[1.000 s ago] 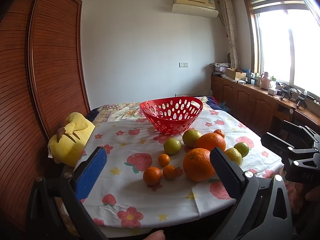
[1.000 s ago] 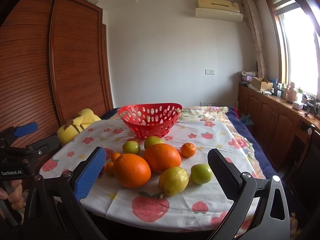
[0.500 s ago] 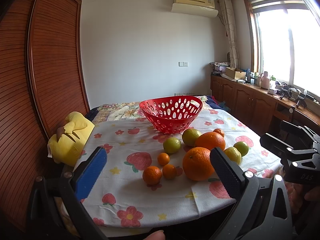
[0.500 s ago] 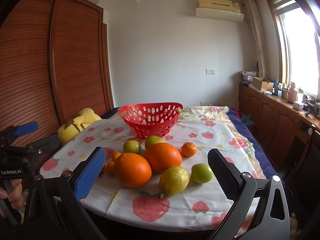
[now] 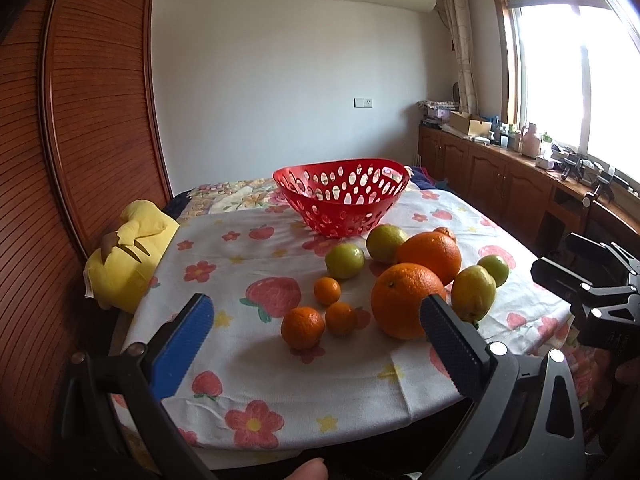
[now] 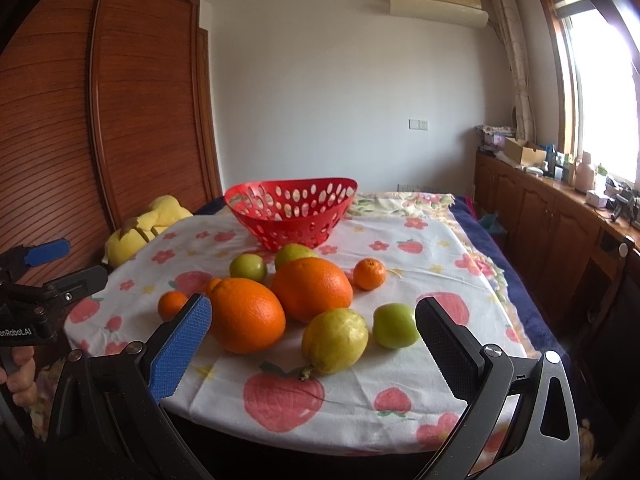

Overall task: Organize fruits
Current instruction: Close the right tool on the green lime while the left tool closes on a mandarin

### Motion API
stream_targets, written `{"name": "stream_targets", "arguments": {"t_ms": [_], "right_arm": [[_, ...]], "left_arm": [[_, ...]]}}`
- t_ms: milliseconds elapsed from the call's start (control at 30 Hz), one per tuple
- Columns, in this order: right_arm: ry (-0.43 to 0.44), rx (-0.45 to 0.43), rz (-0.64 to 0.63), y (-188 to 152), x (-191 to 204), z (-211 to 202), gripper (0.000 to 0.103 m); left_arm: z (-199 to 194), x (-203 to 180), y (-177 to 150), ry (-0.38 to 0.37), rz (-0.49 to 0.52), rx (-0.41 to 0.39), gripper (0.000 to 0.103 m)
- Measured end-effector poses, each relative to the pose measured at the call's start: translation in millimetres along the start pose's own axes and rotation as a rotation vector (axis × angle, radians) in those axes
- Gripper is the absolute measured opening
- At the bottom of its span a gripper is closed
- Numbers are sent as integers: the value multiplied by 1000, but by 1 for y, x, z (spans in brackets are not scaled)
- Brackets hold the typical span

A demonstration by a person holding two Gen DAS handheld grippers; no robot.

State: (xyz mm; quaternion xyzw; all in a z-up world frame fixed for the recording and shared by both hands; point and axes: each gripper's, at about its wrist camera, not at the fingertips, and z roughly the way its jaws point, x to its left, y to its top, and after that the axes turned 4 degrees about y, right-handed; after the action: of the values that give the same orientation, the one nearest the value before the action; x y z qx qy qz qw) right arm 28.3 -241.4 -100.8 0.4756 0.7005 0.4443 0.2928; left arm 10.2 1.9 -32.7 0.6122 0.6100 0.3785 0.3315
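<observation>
Both grippers hover at the table's near edge, fingers spread wide and empty: left gripper (image 5: 316, 336), right gripper (image 6: 314, 336). Loose fruit lies beyond the fingertips, the red basket (image 5: 340, 208) farther behind, empty. Round fruit like the lemon (image 6: 335, 340) might roll off if nudged. Since a second ago, both grippers have edged nearer.

White lettering "enRobot.AI", its start cut off by the frame edge, stands on the left claw (image 6: 60, 262) body at nine o'clock
</observation>
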Motion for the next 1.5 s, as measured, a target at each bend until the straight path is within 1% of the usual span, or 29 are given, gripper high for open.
{"name": "stream_targets", "arguments": {"t_ms": [167, 333, 633, 700, 833, 900, 967, 1033, 1133, 1200, 1333, 1500], "right_arm": [[-1, 23, -2, -6, -11, 11, 103], [5, 48, -2, -12, -22, 24, 103], [5, 91, -12, -15, -41, 45, 100], [-1, 107, -20, -14, -47, 52, 98], [-12, 139, -4, -13, -66, 66, 90], [-15, 154, 12, -12, -74, 72, 86], [-14, 184, 26, -12, -82, 78, 79], [-9, 205, 40, -11, -88, 84, 77], [-2, 234, 60, -12, -96, 93, 75], [11, 260, 85, -13, -101, 100, 74], [24, 297, 102, -17, -103, 112, 72], [17, 329, 96, -21, -104, 122, 71]], "left_arm": [[15, 2, -5, 2, 4, 26, 103], [34, 7, -10, -2, 1, 77, 103], [65, 14, -17, -26, -10, 136, 102], [71, 15, -17, -30, -10, 149, 101], [80, 17, -17, -49, -10, 170, 100], [84, 17, -18, -54, -10, 171, 97], [88, 17, -19, -62, -7, 176, 96], [91, 17, -19, -70, -8, 185, 94], [94, 16, -19, -88, -10, 196, 93], [95, 16, -19, -98, -11, 196, 88], [98, 19, -20, -108, -23, 205, 84], [107, 21, -24, -112, -32, 231, 71]]}}
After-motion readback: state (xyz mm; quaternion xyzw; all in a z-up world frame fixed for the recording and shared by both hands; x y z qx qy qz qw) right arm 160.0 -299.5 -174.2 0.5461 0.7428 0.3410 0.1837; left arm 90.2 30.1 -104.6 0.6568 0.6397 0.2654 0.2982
